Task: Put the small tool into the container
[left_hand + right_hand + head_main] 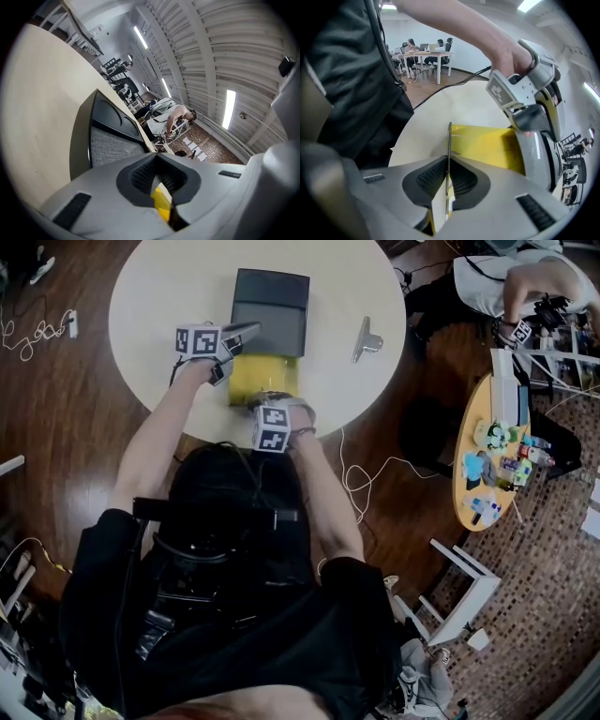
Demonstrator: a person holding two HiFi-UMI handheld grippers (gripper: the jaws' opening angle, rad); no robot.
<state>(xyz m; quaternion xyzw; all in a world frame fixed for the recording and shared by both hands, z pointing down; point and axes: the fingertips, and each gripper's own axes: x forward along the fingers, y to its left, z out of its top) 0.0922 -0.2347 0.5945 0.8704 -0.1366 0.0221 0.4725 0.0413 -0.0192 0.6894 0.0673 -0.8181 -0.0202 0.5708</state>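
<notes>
A flat yellow box [263,381] lies on the round white table [164,296], just in front of a dark grey container [271,310]. My left gripper [246,335] is shut on the yellow box's far left edge; in the left gripper view a yellow corner [161,202] shows pinched between the jaws, with the container [110,136] beyond. My right gripper [273,399] is shut on the box's near edge, a thin flap [448,154] standing upright between the jaws. The small silver tool [366,338] lies apart on the table's right side.
A person [525,287] bends over equipment at the upper right. A small yellow side table [469,427] with several colourful items and a white stool [464,587] stand right of me. Cables [361,479] trail across the wooden floor.
</notes>
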